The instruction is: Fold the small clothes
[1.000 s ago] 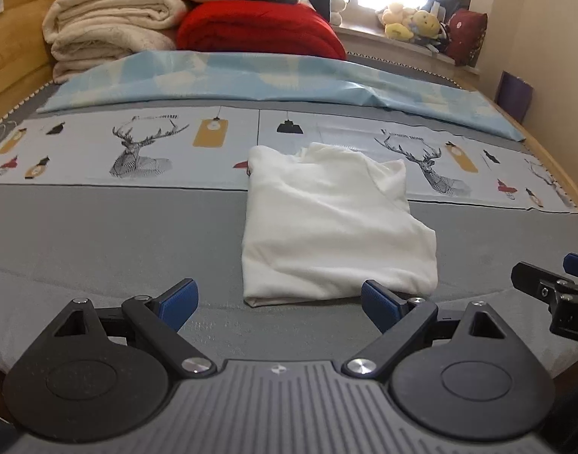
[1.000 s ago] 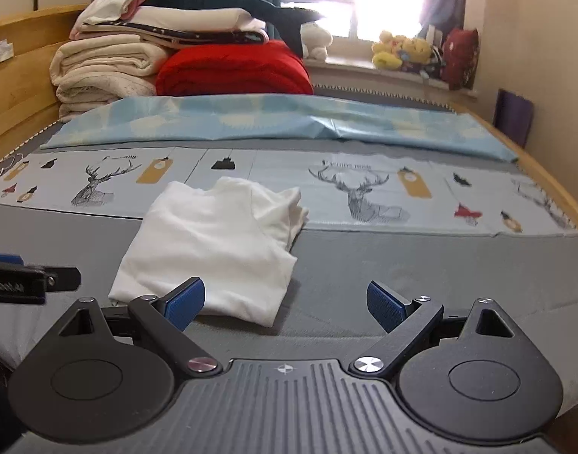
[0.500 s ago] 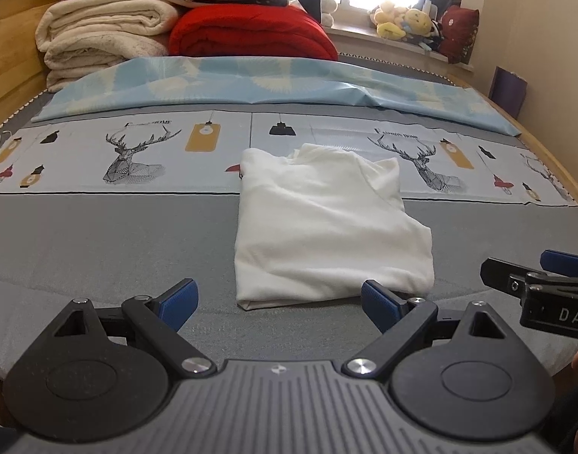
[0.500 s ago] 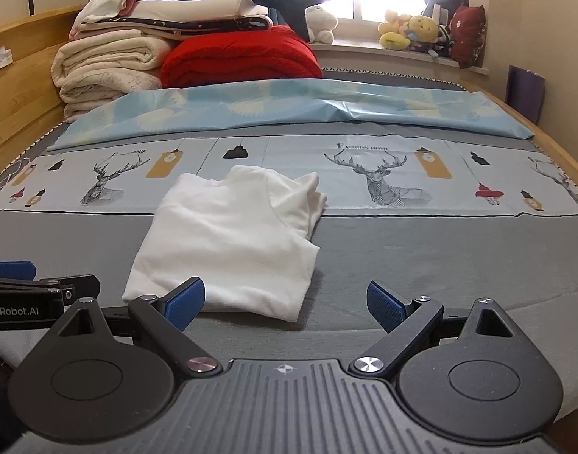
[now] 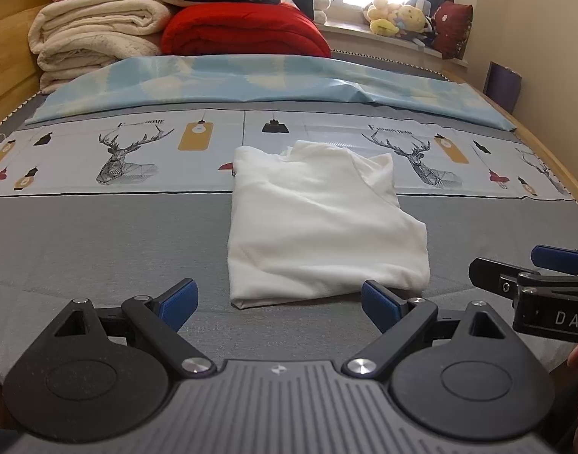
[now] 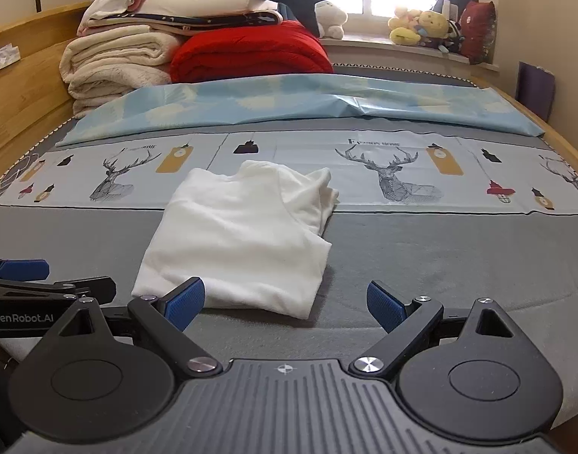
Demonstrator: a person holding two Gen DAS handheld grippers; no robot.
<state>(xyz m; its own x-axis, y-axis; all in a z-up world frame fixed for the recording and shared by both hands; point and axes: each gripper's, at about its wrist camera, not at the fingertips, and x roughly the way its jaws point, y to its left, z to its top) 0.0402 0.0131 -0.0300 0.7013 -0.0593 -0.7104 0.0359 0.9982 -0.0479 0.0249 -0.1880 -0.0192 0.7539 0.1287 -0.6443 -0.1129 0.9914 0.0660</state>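
A small white garment (image 5: 323,223) lies folded into a rough rectangle on the grey bedspread (image 5: 99,242); it also shows in the right wrist view (image 6: 243,238). My left gripper (image 5: 279,302) is open and empty, just short of the garment's near edge. My right gripper (image 6: 285,302) is open and empty, near the garment's front right corner. The right gripper shows from the side at the right edge of the left wrist view (image 5: 531,276). The left gripper shows at the left edge of the right wrist view (image 6: 42,280).
A deer-print strip (image 5: 130,151) and a light blue sheet (image 5: 251,83) cross the bed behind the garment. Stacked cream blankets (image 5: 95,38) and a red quilt (image 5: 243,30) stand at the head. Plush toys (image 5: 398,19) sit on the windowsill. A wooden bed frame (image 6: 27,87) runs along the left.
Both grippers have pulled back and risen a little from the garment, so the bed's far end shows lower in view. The garment has not moved. Both jaws stay open.
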